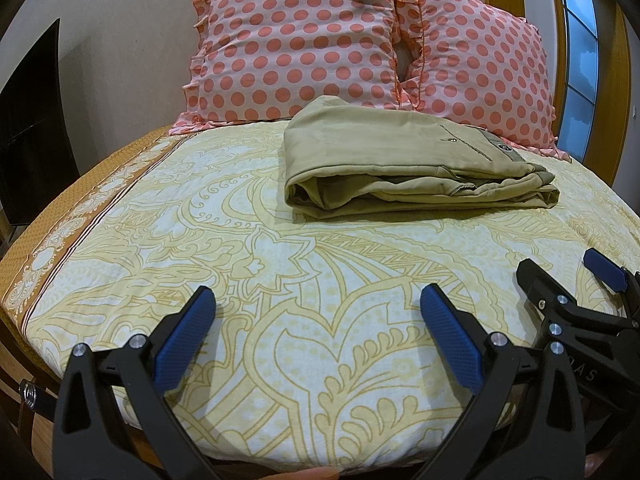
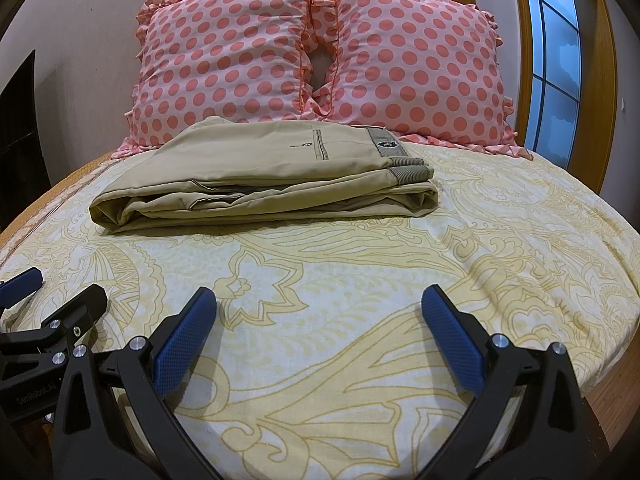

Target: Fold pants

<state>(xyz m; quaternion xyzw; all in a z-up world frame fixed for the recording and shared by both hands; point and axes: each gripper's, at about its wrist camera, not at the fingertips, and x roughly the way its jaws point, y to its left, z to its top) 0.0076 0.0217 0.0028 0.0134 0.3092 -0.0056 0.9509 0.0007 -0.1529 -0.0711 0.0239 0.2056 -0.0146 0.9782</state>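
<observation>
Khaki pants folded, both grippers clear.
Left wrist: left gripper (image 1: 318, 300) wide open, empty, low over bedsheet (image 1: 240, 240); khaki pants (image 1: 408, 164) stacked near polka-dot pillows (image 1: 304, 40), well apart. Right wrist: right gripper (image 2: 319, 300) wide open, empty; pants (image 2: 264, 176) layered, waistband right. Looks finished; if tidying, press edges flush, avoid dragging the stack.

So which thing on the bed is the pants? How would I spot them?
Find the bed with the yellow swirly sheet. At its far end two pink spotty pillows lean up; the pants lie just in front of them. They are the only plain tan thing, folded into a flat stack.
</observation>
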